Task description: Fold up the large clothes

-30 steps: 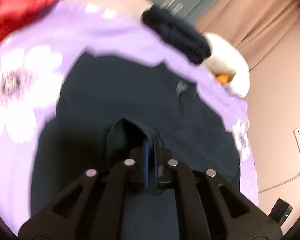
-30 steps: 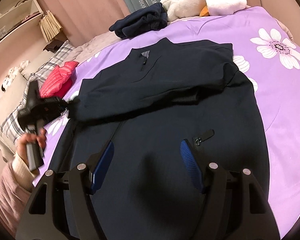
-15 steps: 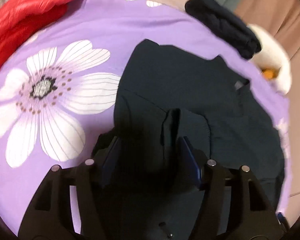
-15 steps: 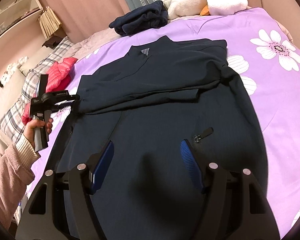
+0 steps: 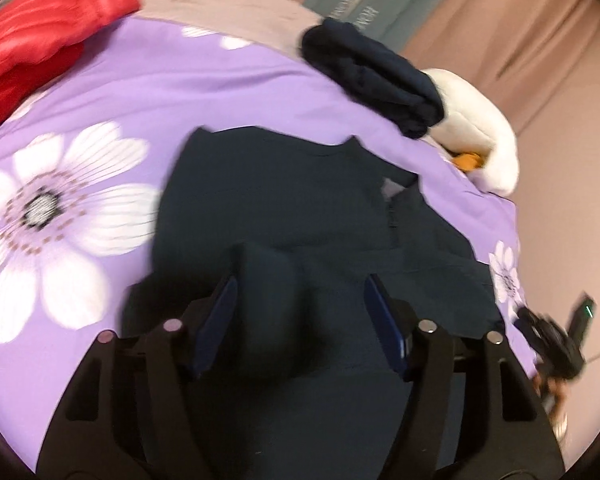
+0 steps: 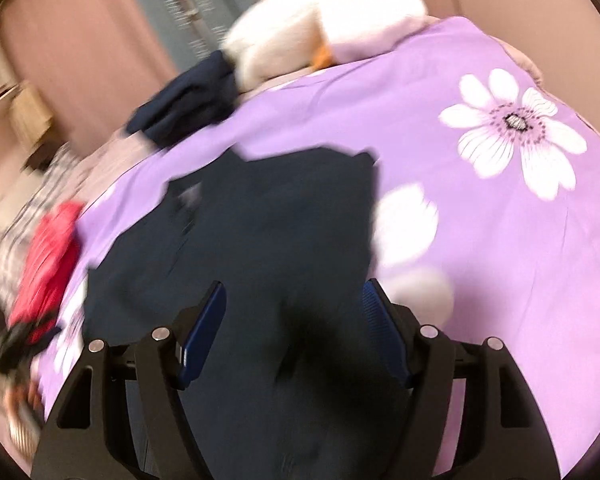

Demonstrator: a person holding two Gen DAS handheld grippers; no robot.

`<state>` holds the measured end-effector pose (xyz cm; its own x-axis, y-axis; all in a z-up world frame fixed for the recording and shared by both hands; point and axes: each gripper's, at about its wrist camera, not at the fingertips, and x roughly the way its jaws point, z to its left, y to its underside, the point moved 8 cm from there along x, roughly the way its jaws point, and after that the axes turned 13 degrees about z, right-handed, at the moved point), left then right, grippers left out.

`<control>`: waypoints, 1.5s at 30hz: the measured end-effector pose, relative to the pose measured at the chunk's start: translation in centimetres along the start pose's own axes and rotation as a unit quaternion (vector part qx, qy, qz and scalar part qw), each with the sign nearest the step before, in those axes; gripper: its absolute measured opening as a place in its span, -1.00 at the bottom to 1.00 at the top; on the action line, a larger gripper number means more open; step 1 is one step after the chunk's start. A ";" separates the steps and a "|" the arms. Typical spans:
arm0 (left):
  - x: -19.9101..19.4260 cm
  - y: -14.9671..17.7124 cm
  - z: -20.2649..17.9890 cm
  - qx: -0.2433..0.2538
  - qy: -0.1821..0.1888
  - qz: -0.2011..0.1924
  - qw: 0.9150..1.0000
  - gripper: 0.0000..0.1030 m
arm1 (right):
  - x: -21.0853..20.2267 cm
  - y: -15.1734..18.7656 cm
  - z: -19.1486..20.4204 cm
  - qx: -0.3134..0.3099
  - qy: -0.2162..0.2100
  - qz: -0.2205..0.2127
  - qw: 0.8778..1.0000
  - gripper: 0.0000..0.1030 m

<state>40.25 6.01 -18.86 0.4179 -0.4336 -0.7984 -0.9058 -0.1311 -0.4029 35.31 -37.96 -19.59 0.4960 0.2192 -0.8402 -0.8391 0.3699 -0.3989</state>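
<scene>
A dark navy jacket point(image 5: 300, 208) lies flat on the purple flowered bedspread point(image 5: 180, 92), collar towards the pillows. One sleeve is folded across its chest, and the cuff point(image 5: 272, 272) lies loose under my left gripper point(image 5: 300, 284). That gripper's jaws are closing, and the pads do not touch the cloth. In the blurred right wrist view my right gripper point(image 6: 292, 292) hangs open over the right half of the jacket point(image 6: 260, 240), holding nothing. The right gripper point(image 5: 556, 344), in a hand, shows at the left wrist view's right edge.
A red puffer jacket point(image 5: 40, 40) lies at the bed's far left. At the head of the bed, a folded dark garment point(image 5: 372, 80) rests against a white plush toy point(image 5: 476, 140). Pink curtains and a wall stand behind. Bare bedspread point(image 6: 520, 240) stretches right of the jacket.
My left gripper has let go of the sleeve cuff and its jaws have spread; the sleeve now lies across the jacket. My right gripper has swung right over the jacket, blurring its view.
</scene>
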 end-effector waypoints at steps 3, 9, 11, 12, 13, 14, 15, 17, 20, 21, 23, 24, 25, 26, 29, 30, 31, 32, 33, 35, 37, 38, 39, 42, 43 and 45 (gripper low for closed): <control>1.4 -0.4 -2.1 0.040 -0.016 -0.001 0.999 0.11 | 3.3 -3.2 -1.4 0.022 0.034 0.019 0.999 0.38; 6.5 2.5 0.3 0.069 -0.083 0.083 0.991 -0.14 | 7.2 -3.7 -1.5 -0.015 0.077 0.065 0.995 -0.69; 6.9 4.3 0.8 0.096 -0.089 0.091 0.987 -0.12 | 6.5 -4.0 -1.9 -0.021 0.086 0.048 0.995 -0.87; 6.9 4.8 0.9 0.101 -0.082 0.092 0.987 -0.10 | 6.2 -4.1 -2.4 -0.012 0.089 0.036 0.995 -0.91; 6.8 5.3 1.0 0.097 -0.067 0.094 0.989 -0.10 | 6.0 -4.2 -2.8 -0.003 0.091 0.029 0.995 -0.92; 6.7 5.5 1.0 0.091 -0.057 0.097 0.990 -0.10 | 6.0 -4.4 -3.7 0.016 0.098 0.019 0.995 -0.92; 6.7 5.7 1.0 0.088 -0.050 0.100 0.990 -0.10 | 6.1 -4.4 -4.2 0.028 0.100 0.018 0.994 -0.92; 6.5 5.8 0.9 0.092 -0.058 0.100 0.989 -0.06 | 7.4 -4.2 -4.6 0.030 0.109 0.034 0.993 -0.91; 5.8 5.3 1.2 0.080 -0.075 0.100 0.989 0.03 | 6.2 -4.2 -3.4 -0.008 0.129 0.017 0.992 -0.80; 5.4 5.1 1.5 0.075 -0.098 0.094 0.988 0.31 | 5.2 -4.3 -2.8 -0.016 0.124 0.006 0.992 -0.64; 3.8 4.4 0.9 0.073 -0.096 0.071 0.990 0.35 | 2.3 -4.4 -0.5 -0.059 0.107 -0.037 0.992 -0.40; 3.2 3.9 0.0 0.073 -0.083 0.059 0.992 0.35 | 1.1 -4.0 0.8 -0.084 0.096 -0.050 0.991 -0.29; 2.7 3.4 -1.1 0.080 -0.076 0.046 0.993 0.35 | 0.6 -3.4 2.2 -0.105 0.080 -0.048 0.990 -0.26; 2.5 3.1 -1.9 0.090 -0.076 0.037 0.992 0.35 | 0.5 -2.7 3.3 -0.123 0.065 -0.038 0.990 -0.26; 3.8 2.1 -4.6 0.116 -0.084 0.030 0.989 0.35 | 1.8 -0.1 6.4 -0.176 0.053 -0.003 0.983 -0.26; 4.7 2.0 -5.0 0.121 -0.092 0.035 0.988 0.35 | 2.7 0.9 7.3 -0.194 0.055 0.008 0.979 -0.26; 5.3 2.1 -5.0 0.125 -0.103 0.039 0.986 0.35 | 3.4 1.5 7.8 -0.203 0.059 0.017 0.977 -0.26; 6.5 2.3 -4.9 0.130 -0.124 0.047 0.983 0.34 | 4.3 2.4 8.0 -0.210 0.061 0.031 0.975 -0.26; 7.5 2.6 -4.5 0.132 -0.138 0.058 0.980 0.33 | 4.9 2.9 8.0 -0.212 0.062 0.040 0.975 -0.26; 8.9 3.7 -3.1 0.135 -0.163 0.077 0.974 0.33 | 6.2 4.9 7.3 -0.223 0.084 0.058 0.970 -0.26; 9.4 4.4 -1.9 0.141 -0.166 0.076 0.973 0.36 | 6.6 6.7 6.4 -0.243 0.104 0.058 0.963 -0.26; 9.1 4.8 -1.8 0.151 -0.164 0.067 0.973 0.36 | 6.5 7.4 6.3 -0.246 0.103 0.055 0.962 -0.26; 8.8 5.0 -1.6 0.152 -0.162 0.066 0.973 0.36 | 6.0 8.0 5.8 -0.246 0.095 0.049 0.963 -0.26; 7.5 5.3 -0.9 0.144 -0.159 0.068 0.974 0.36 | 4.8 8.4 4.8 -0.231 0.086 0.054 0.968 -0.26; 7.2 5.3 -0.6 0.142 -0.163 0.067 0.974 0.36 | 4.3 8.2 4.5 -0.223 0.087 0.057 0.969 -0.26; 6.3 5.0 -0.4 0.141 -0.171 0.054 0.974 0.40 | 2.9 7.4 4.7 -0.218 0.083 0.044 0.971 -0.25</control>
<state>38.31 2.28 -25.79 0.3634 -0.1030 -0.9259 -0.9107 0.1705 -0.3763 31.59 -30.29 -23.29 0.4049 0.0712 -0.9116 -0.9097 -0.0692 -0.4095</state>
